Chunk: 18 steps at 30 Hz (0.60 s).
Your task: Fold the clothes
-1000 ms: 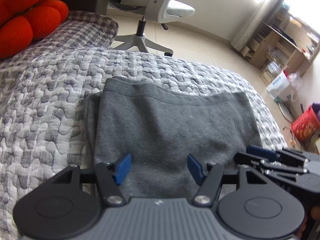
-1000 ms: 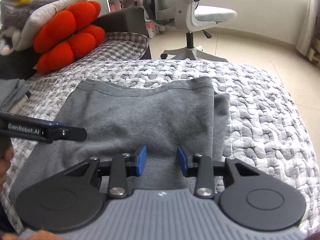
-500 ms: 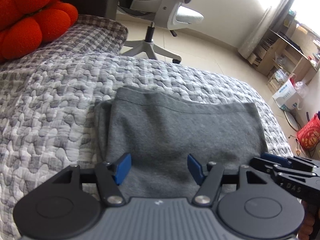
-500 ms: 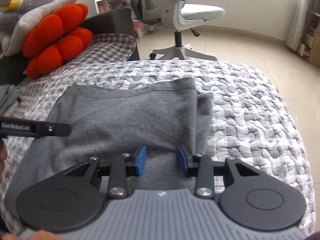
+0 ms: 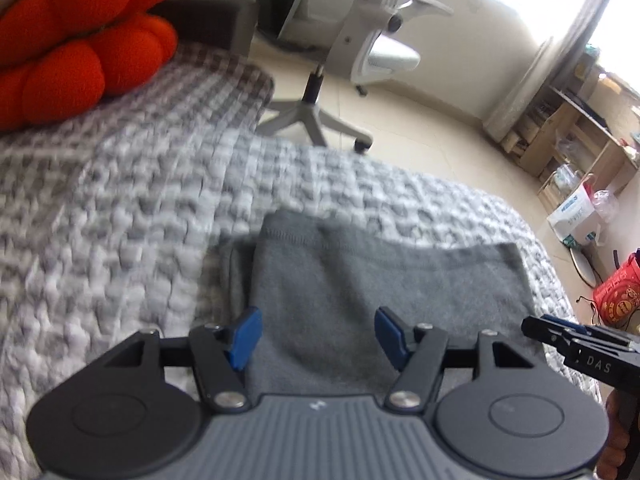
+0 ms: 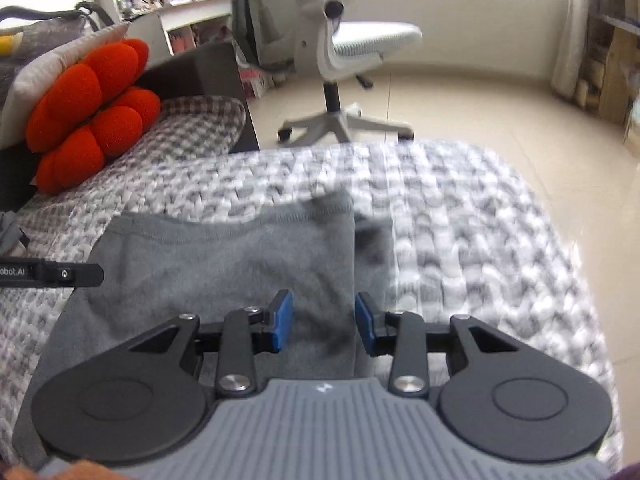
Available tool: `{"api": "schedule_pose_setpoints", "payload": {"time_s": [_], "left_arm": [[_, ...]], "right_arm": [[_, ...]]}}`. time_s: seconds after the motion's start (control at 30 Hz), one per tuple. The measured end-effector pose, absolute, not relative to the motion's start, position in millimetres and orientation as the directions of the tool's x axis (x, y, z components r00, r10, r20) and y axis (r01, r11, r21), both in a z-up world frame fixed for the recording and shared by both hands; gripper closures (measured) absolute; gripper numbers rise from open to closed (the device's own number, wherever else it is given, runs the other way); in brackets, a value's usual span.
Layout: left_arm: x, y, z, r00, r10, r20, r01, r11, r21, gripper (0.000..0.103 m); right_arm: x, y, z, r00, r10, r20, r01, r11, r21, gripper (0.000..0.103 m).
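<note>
My left fingers [image 5: 316,338] sit at the lower middle of the left wrist view, blue pads spread wide and released, with nothing pinched between them. Just beyond them, filling the centre of the frame, the folded grey garment [image 5: 380,280] lies flat on the quilted bedspread [image 5: 120,220], its stitched hem running across the far edge and a second layer peeking out along its left side. My right fingers [image 5: 560,332] poke in from the right edge of that view, low beside the garment's right side.

In the right wrist view, my right fingers [image 6: 323,326] are at the lower middle, pads set closer together but parted, gripping nothing; the garment's [image 6: 224,264] right folded edge runs down through the gap between them. Whether the pads touch the cloth, I cannot tell. The left fingers [image 6: 60,274] reach in from the left edge, over the garment's left part.

An orange lobed cushion [image 6: 88,116] rests at the upper left, at the head of the bed. A white office chair [image 6: 340,52] stands on the pale floor at the upper middle. A wooden shelf unit [image 5: 580,128] is at the upper right of the left wrist view, with a red bag [image 5: 618,292] on the floor below it.
</note>
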<state>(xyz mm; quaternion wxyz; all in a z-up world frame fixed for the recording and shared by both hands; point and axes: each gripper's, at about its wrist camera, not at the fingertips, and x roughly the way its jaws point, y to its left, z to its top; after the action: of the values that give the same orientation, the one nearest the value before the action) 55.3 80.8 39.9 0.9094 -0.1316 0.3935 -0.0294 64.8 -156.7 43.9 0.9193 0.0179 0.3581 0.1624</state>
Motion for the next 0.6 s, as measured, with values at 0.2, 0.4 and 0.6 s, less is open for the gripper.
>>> {"api": "schedule_pose_setpoints", "payload": {"time_s": [0.2,0.4,0.6], "left_arm": [[67,67,34,0.671,-0.227,-0.706,0.036,0.961,-0.274,0.039],[70,76,22,0.645,-0.186,-0.741,-0.021,0.965,-0.261,0.039],[66,76,26,0.647,-0.189,-0.739,-0.019,0.964,-0.263,0.039]], "right_arm": [[70,-140,39,0.667,0.364,-0.65,-0.362,0.921,0.144,0.064],[85,-149,27,0.659,0.301,-0.689,-0.31,0.944,0.115,0.067],[87,-171,32,0.666,0.262,-0.698,-0.236,0.962,0.135,0.067]]}}
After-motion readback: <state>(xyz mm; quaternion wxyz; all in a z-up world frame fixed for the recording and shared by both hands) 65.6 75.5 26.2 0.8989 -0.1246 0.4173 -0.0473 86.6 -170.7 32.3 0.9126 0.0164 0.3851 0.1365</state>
